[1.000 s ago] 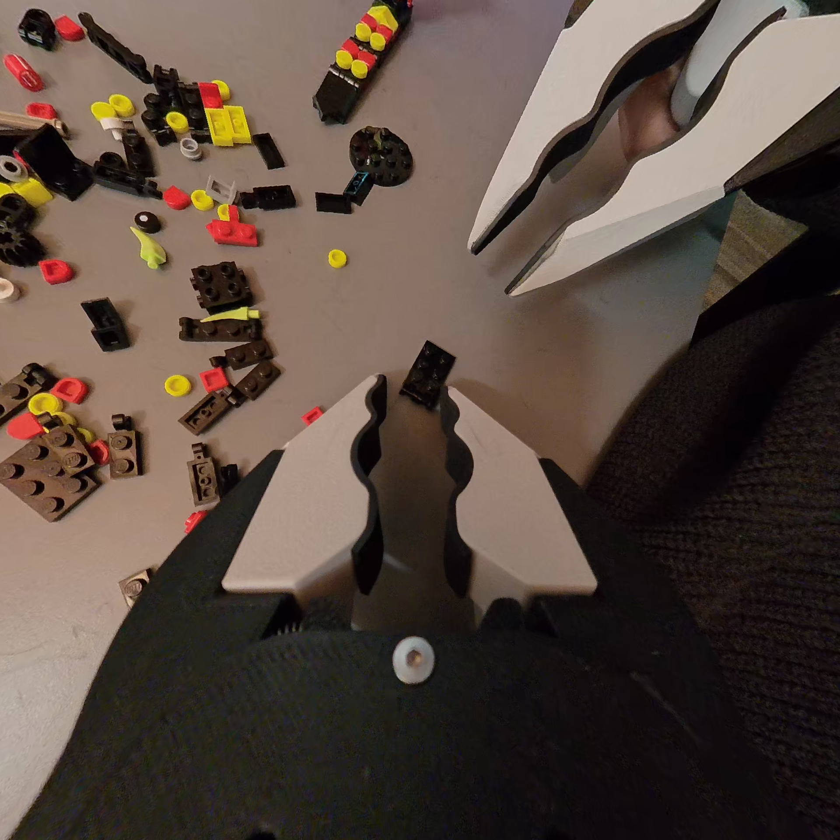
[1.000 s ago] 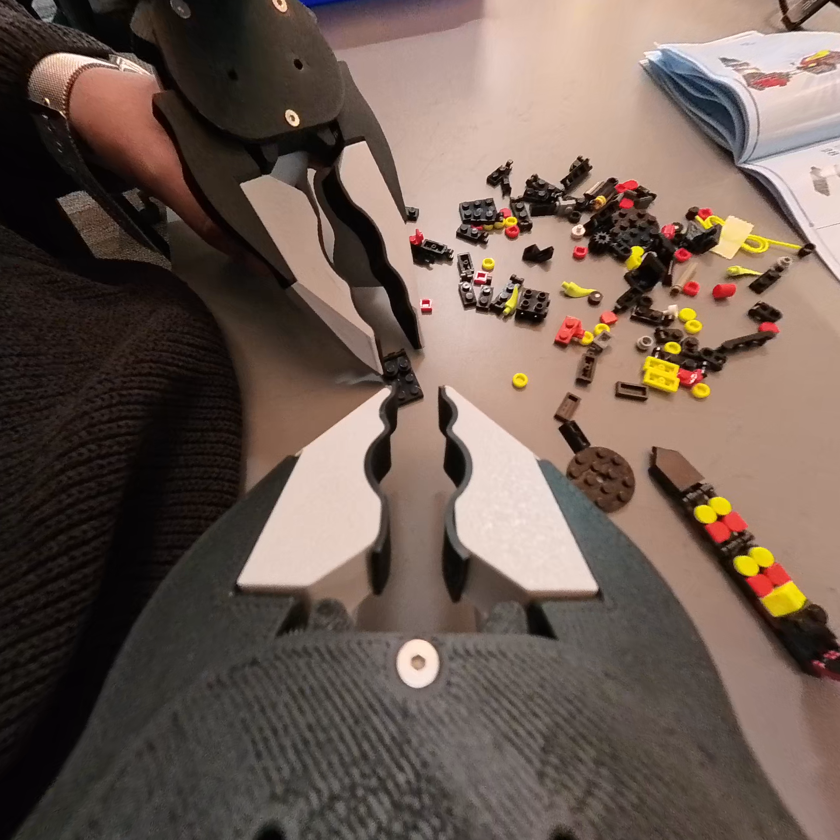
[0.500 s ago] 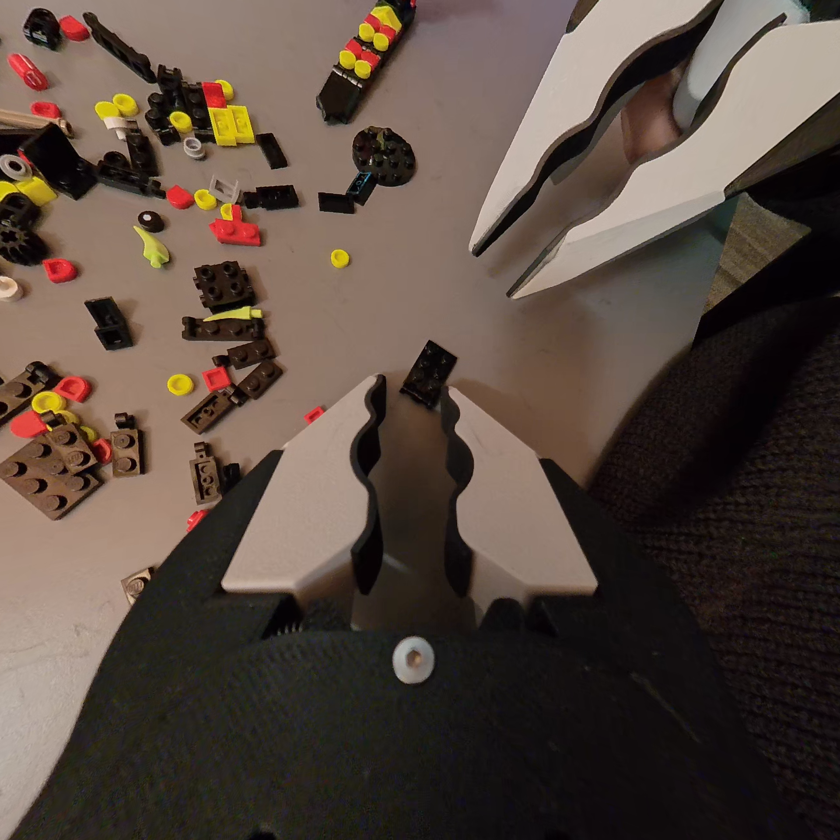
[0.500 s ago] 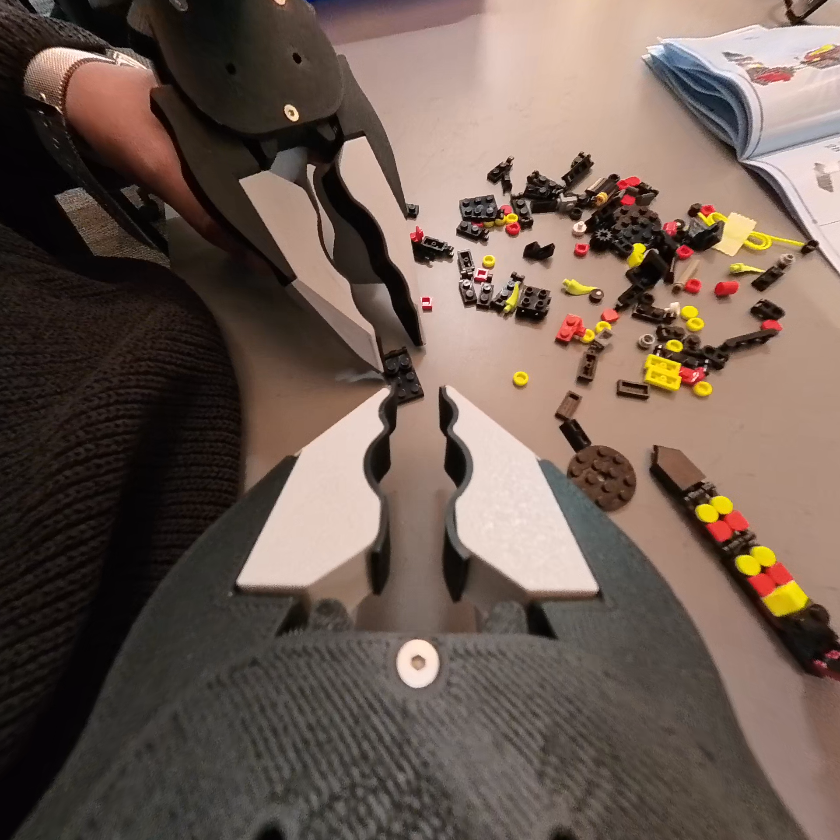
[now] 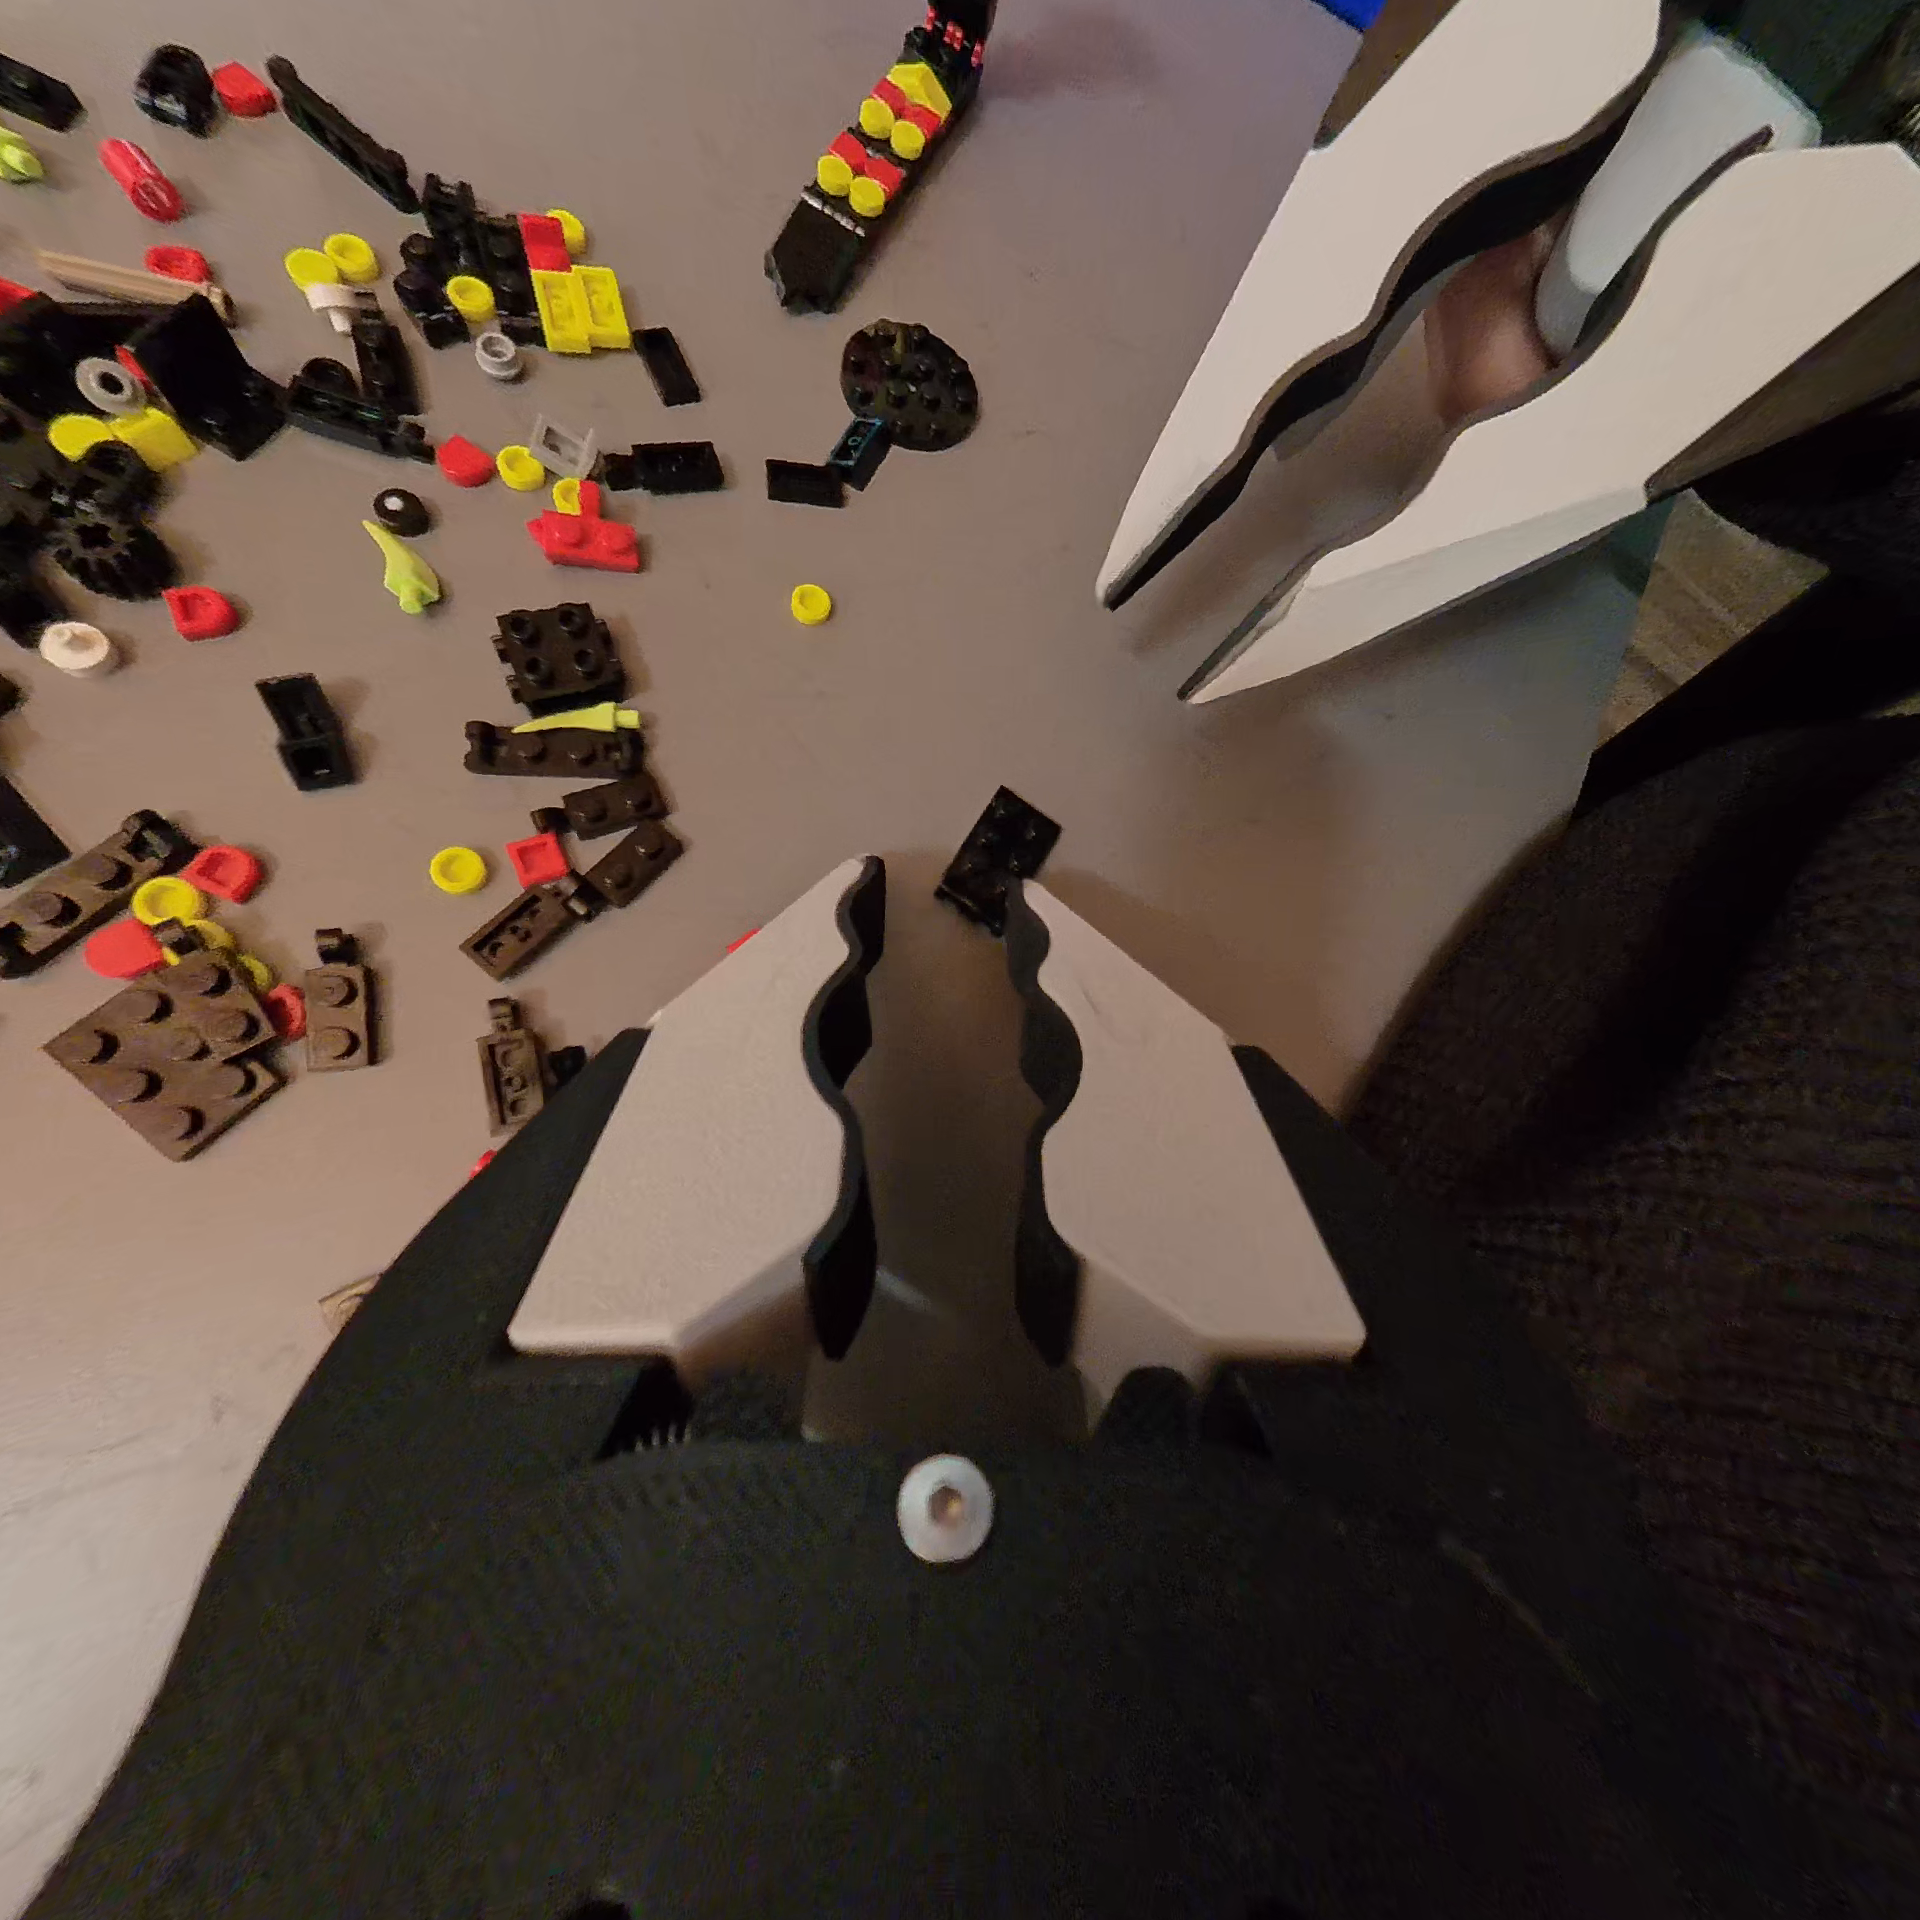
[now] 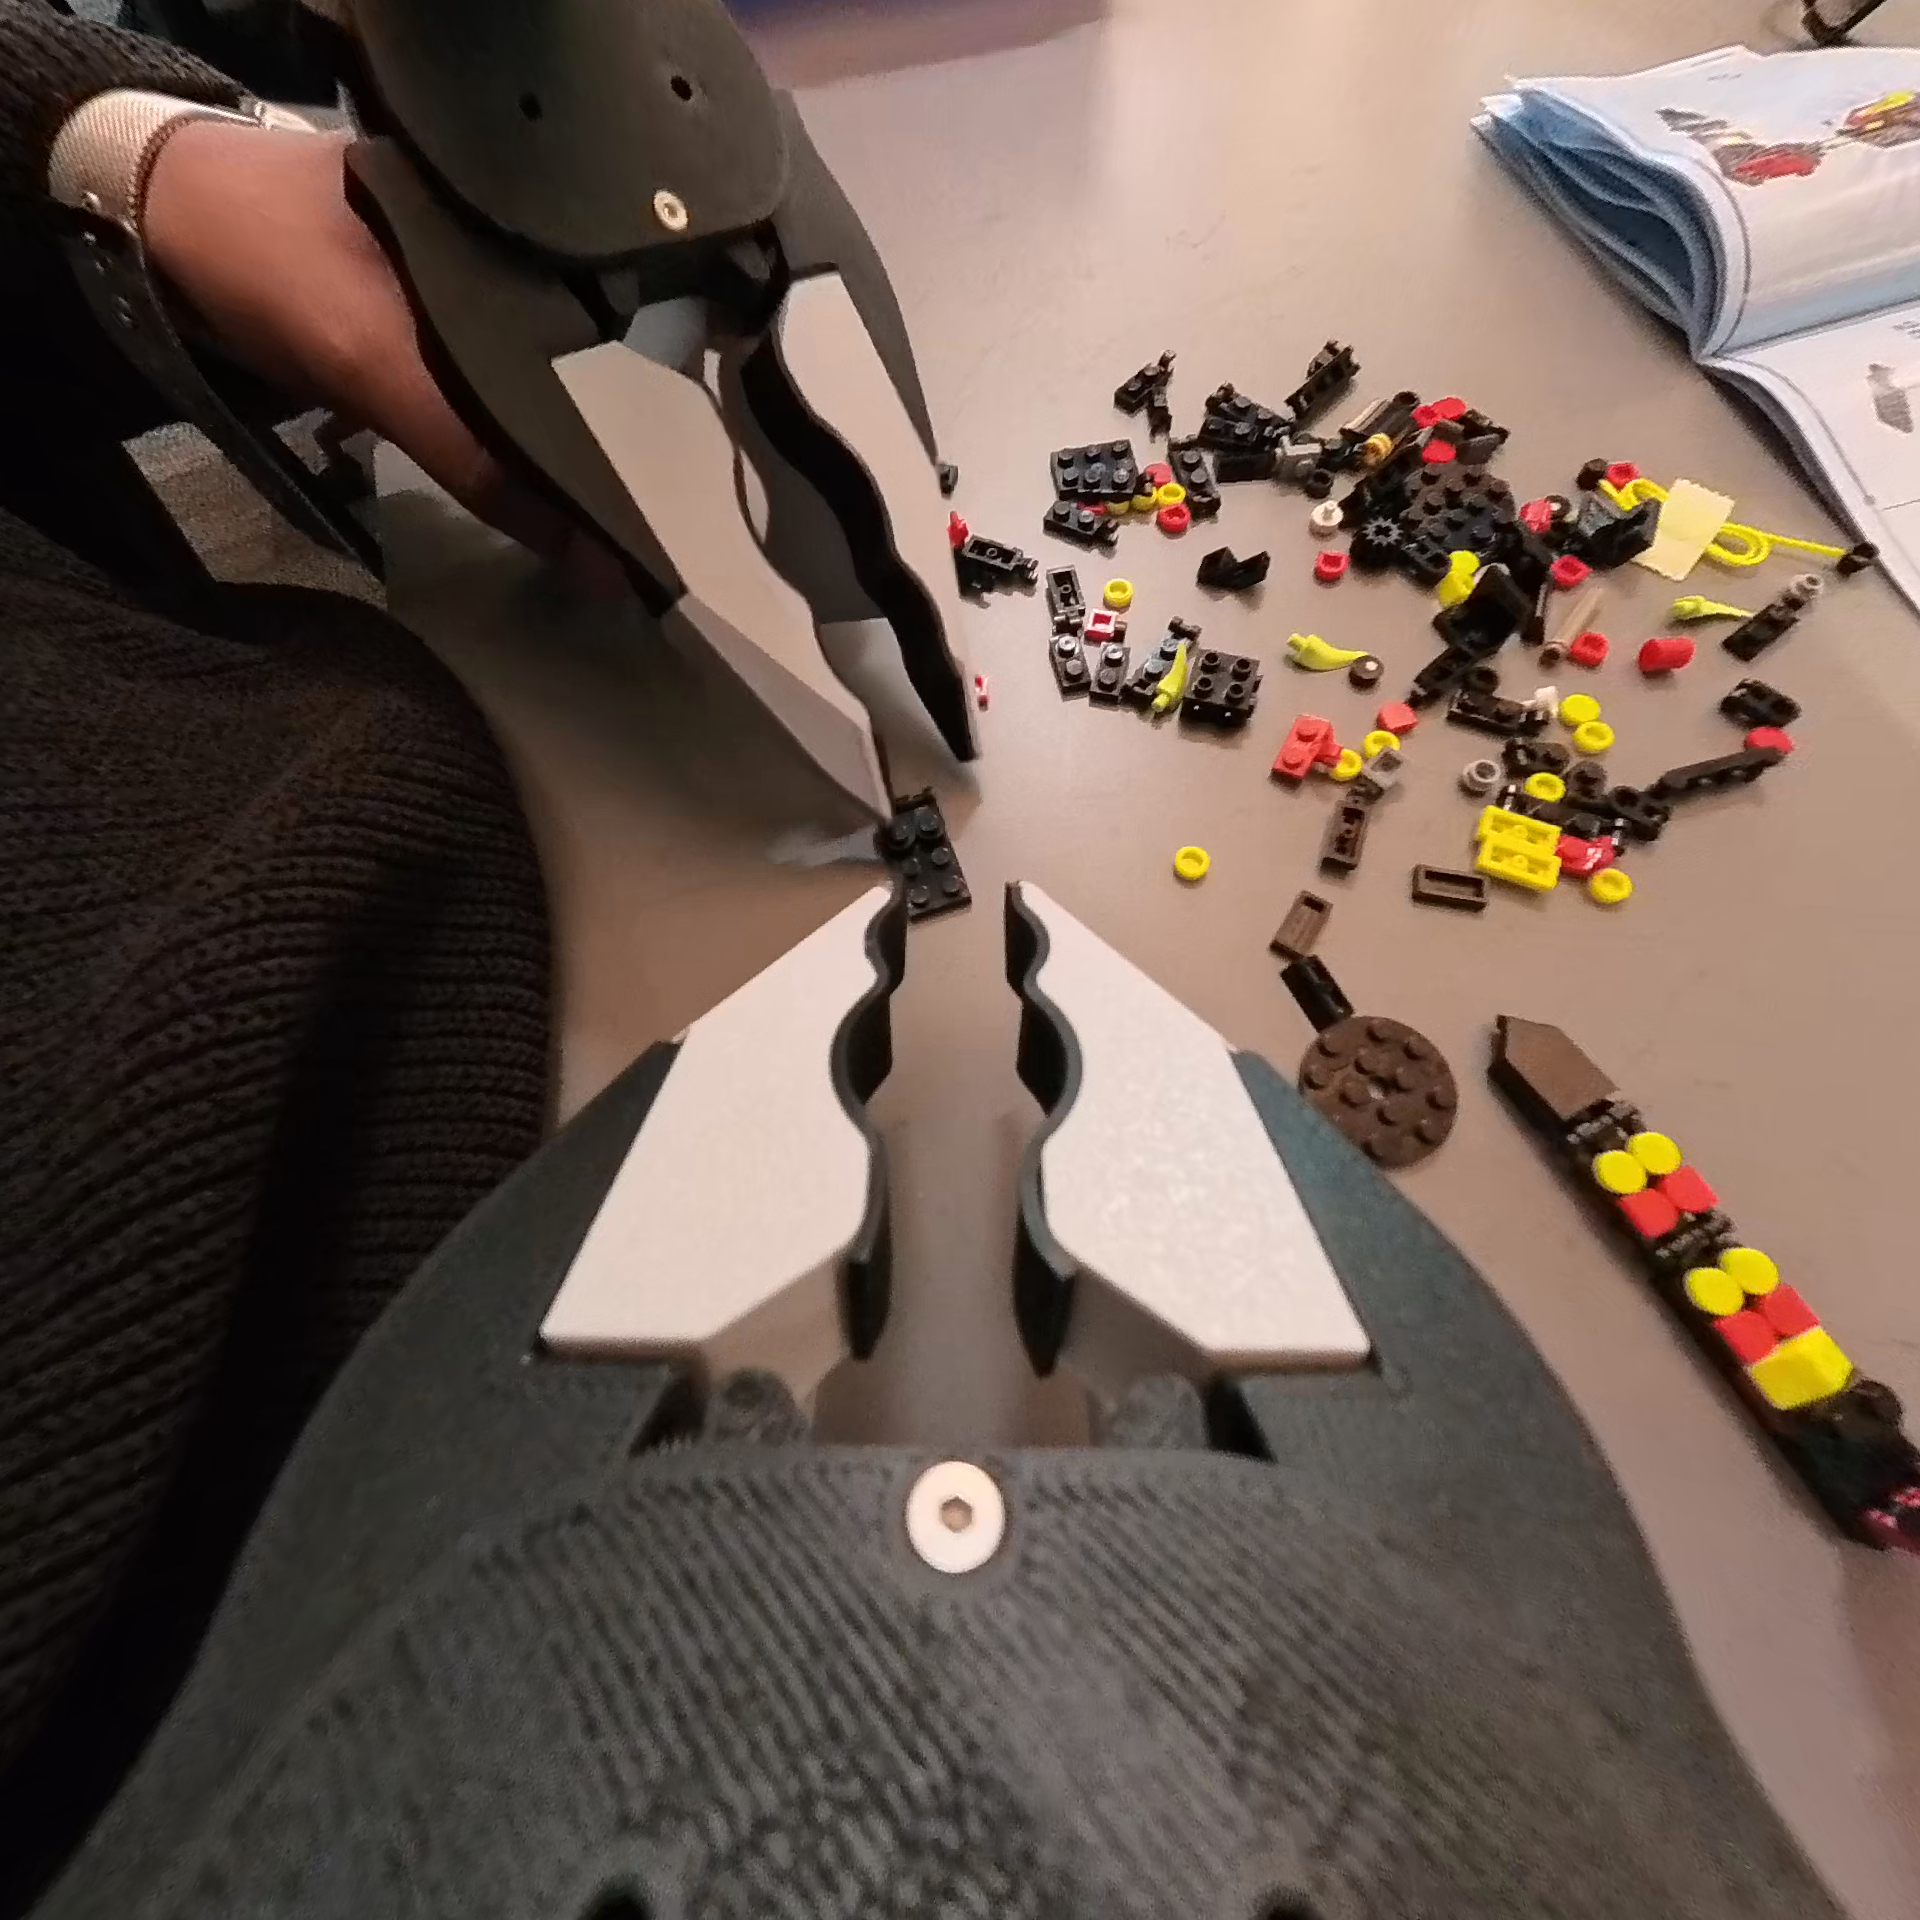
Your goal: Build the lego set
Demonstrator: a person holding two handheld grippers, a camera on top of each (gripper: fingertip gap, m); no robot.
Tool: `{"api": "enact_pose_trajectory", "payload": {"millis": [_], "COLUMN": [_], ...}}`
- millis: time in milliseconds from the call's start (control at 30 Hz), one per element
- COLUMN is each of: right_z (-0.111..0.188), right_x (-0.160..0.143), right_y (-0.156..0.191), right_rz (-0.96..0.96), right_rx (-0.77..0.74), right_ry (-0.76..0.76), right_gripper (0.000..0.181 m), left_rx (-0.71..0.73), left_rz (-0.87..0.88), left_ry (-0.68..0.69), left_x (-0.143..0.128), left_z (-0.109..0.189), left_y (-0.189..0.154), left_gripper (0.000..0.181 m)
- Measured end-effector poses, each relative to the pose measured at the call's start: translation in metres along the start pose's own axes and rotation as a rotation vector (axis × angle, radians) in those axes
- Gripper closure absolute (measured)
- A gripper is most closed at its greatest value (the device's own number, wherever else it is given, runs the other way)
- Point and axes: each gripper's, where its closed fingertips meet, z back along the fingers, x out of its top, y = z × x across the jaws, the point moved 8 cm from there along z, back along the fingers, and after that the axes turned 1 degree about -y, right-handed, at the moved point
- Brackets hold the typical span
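A small black studded plate (image 5: 1006, 844) lies flat on the grey table near its front edge. My left gripper (image 5: 948, 881) is open, and its right fingertip touches the near end of the plate. The plate is not gripped. My right gripper (image 6: 954, 894) is open and empty, with the same plate (image 6: 928, 857) just beyond its left fingertip. In the right wrist view the left gripper (image 6: 925, 788) comes down from the upper left onto the plate. In the left wrist view the right gripper (image 5: 1146, 644) hovers at the upper right.
A long black assembly with yellow and red studs (image 6: 1683, 1247) and a round black plate (image 6: 1377, 1086) lie to the right. Several loose black, red and yellow pieces (image 5: 561, 655) are scattered beyond. An open instruction booklet (image 6: 1714, 208) lies far right. A dark knit sleeve (image 6: 239, 935) borders the table edge. The left gripper's tips are roughly 6 cm from the right gripper's.
Almost nothing. The left wrist view has drifted slightly, so the pieces sit a little further right. Both grippers stay open at the black plate.
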Motion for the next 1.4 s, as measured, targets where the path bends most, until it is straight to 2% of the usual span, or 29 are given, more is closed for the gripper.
{"api": "enact_pose_trajectory", "payload": {"millis": [33,167,267,400,667,767,833,933,1067,1167,1233,1333,1400], "right_z": [0.000,0.000,-0.001,-0.002,-0.003,-0.004,-0.004,-0.004,-0.004,-0.003,-0.002,0.001,0.003], "right_x": [0.000,0.000,0.000,0.000,0.000,0.001,0.001,0.001,0.002,0.003,0.003,0.004,0.006], "right_y": [0.000,0.000,-0.001,-0.001,-0.002,-0.002,-0.002,-0.002,-0.002,-0.003,-0.005,-0.007,-0.007], "right_rz": [0.000,-0.001,-0.002,-0.003,-0.003,-0.001,0.002,0.008,0.015,0.020,0.026,0.030,0.013], "right_rx": [0.000,0.000,0.002,0.004,0.005,0.004,0.003,-0.004,-0.015,-0.026,-0.037,-0.049,-0.020], "right_ry": [0.000,-0.001,-0.004,-0.005,-0.005,-0.006,-0.007,-0.007,-0.011,-0.018,-0.020,-0.030,-0.058], "right_gripper": [0.164,0.164,0.164,0.164,0.164,0.164,0.164,0.164,0.164,0.164,0.164,0.164,0.163], "left_rx": [0.002,0.115,0.255,0.404,0.426,0.438,0.433,0.431,0.470,0.398,0.277,0.068,-0.009], "left_rz": [0.002,-0.010,0.090,0.208,0.172,0.174,0.197,0.207,0.149,0.033,-0.076,-0.224,-0.270], "left_ry": [-0.007,-0.075,-0.133,-0.122,-0.041,-0.040,-0.052,-0.059,-0.147,-0.253,-0.294,-0.267,-0.214], "left_x": [0.001,0.007,0.007,-0.003,-0.007,-0.007,-0.007,-0.008,0.002,0.015,0.022,0.023,0.020], "left_z": [0.002,0.020,0.039,0.052,0.038,0.039,0.041,0.044,0.056,0.061,0.056,0.038,0.025], "left_y": [0.001,0.022,0.050,0.079,0.078,0.079,0.080,0.081,0.077,0.060,0.038,0.001,-0.018], "left_gripper": [0.161,0.163,0.162,0.161,0.155,0.158,0.166,0.167,0.167,0.167,0.167,0.167,0.167]}}
